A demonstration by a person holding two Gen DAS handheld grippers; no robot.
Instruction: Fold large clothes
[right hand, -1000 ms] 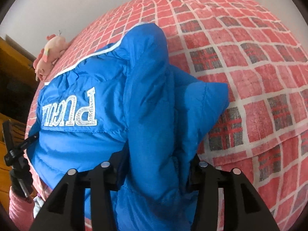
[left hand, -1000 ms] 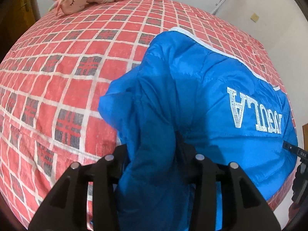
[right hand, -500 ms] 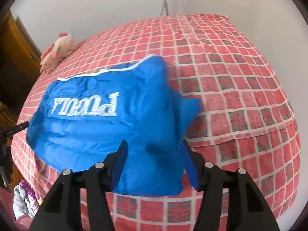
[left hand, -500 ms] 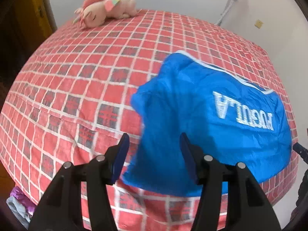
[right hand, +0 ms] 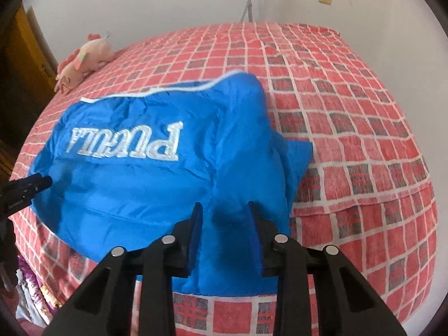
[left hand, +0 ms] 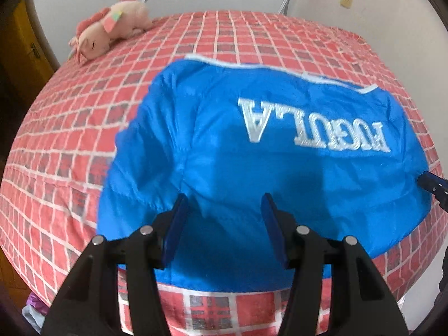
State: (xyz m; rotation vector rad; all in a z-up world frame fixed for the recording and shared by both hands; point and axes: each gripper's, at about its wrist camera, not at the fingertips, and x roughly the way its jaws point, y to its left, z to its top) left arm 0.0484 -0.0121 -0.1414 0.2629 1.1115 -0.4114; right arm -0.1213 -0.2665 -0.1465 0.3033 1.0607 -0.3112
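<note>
A blue puffer jacket (left hand: 252, 154) with white lettering lies back-up on the bed, its sides folded in. My left gripper (left hand: 224, 198) hovers above its near left part, open, nothing between the fingers. In the right wrist view the same jacket (right hand: 134, 190) shows a bunched sleeve fold (right hand: 252, 140) at its right side. My right gripper (right hand: 224, 206) hangs above the near edge of that fold, its jaws closing with nothing between them. Each gripper's tip shows at the edge of the other view: right gripper (left hand: 432, 186), left gripper (right hand: 28, 186).
The bed (left hand: 70, 140) has a red checked cover. A pink plush toy (left hand: 112, 28) lies at its far left corner. White walls stand behind and to the right, a wooden door (right hand: 16, 70) at left. Loose clothes (right hand: 30, 294) lie on the floor at lower left.
A second ago both grippers were shut on folds of the jacket. Both have let go, pulled back and risen; the jacket now rests on the bed. The right jaws have narrowed.
</note>
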